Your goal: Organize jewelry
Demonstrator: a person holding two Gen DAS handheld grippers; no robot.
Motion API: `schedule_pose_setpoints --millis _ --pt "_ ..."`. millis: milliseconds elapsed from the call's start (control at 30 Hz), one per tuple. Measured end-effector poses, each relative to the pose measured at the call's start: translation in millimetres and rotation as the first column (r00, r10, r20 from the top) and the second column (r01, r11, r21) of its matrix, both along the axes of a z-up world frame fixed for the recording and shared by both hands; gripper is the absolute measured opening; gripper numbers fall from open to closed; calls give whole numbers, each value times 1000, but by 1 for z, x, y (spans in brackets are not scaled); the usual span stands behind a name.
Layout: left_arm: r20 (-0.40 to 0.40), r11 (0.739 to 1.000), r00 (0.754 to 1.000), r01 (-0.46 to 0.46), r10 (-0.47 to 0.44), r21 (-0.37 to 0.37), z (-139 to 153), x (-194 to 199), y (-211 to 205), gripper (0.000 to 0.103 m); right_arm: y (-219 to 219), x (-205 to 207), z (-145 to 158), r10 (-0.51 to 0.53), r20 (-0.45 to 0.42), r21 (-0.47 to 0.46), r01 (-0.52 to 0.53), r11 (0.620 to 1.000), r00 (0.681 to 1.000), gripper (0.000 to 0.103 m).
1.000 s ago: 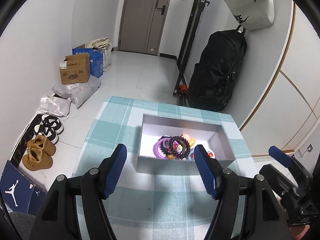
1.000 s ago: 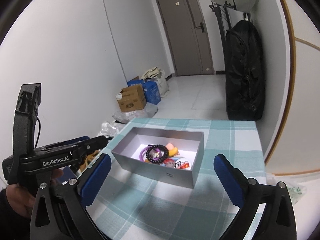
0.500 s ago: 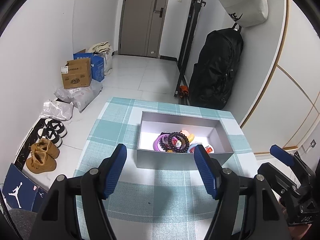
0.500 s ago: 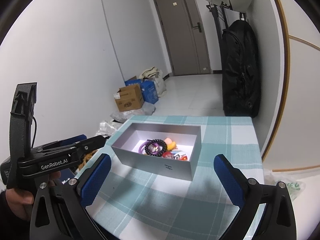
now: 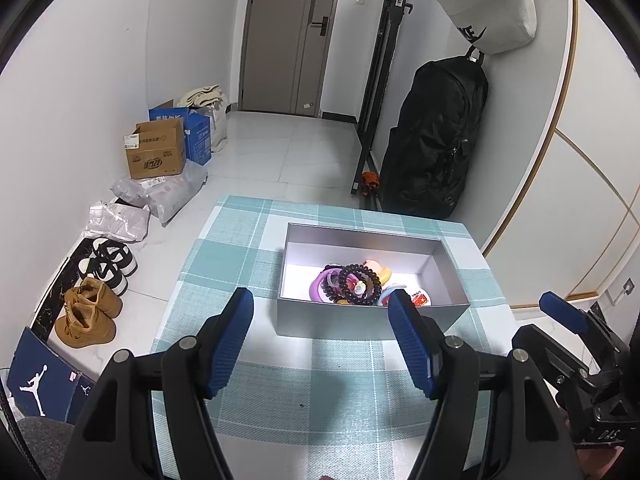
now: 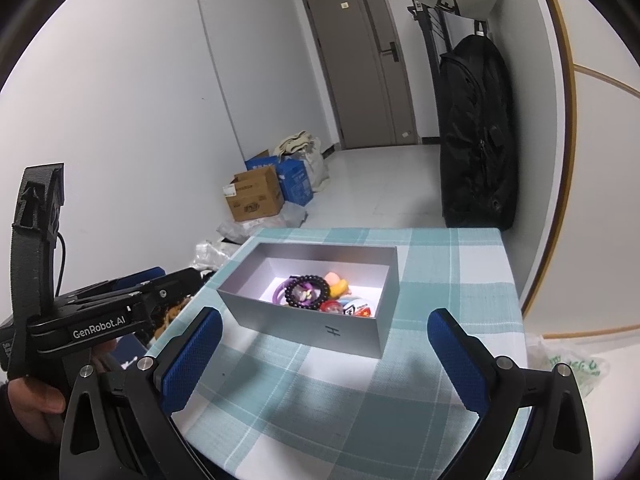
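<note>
Left wrist view: left tongs [image 5: 320,340] open, empty, above checked counter [image 5: 240,248]. Right tongs [image 6: 324,360] open wide, empty too. Grey box [image 5: 372,320] w/ beaded bracelet [image 5: 360,284] & other jewelry just ahead.

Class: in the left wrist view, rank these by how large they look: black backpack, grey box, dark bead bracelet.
1. black backpack
2. grey box, nearer the camera, so the order is unsure
3. dark bead bracelet
</note>
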State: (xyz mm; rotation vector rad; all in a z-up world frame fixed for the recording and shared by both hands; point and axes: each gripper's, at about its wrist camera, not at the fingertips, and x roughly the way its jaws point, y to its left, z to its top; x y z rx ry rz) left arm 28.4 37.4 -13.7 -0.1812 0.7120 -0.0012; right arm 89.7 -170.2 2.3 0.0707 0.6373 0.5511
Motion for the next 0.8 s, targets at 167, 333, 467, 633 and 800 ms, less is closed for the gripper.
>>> schedule_pose_setpoints --millis 167,333,467,633,800 --pt "2 1000 1000 -1 1 -2 0 0 0 65 -1 1 -1 -4 -5 -1 4 1000 1000 103" --pt "2 1000 1000 -5 5 -2 1 0 1 65 -1 0 -1 -4 -7 -1 4 1000 1000 103" --pt "6 1000 1000 -4 4 -6 1 0 1 65 -1 0 -2 -3 -9 -2 3 1000 1000 103" --pt "7 1000 1000 3 -3 -11 2 0 1 65 -1 0 -3 -2 -9 -6 2 1000 1000 103" --pt "10 1000 1000 8 -7 -13 3 0 0 65 0 0 -3 0 -8 -6 0 1000 1000 103"
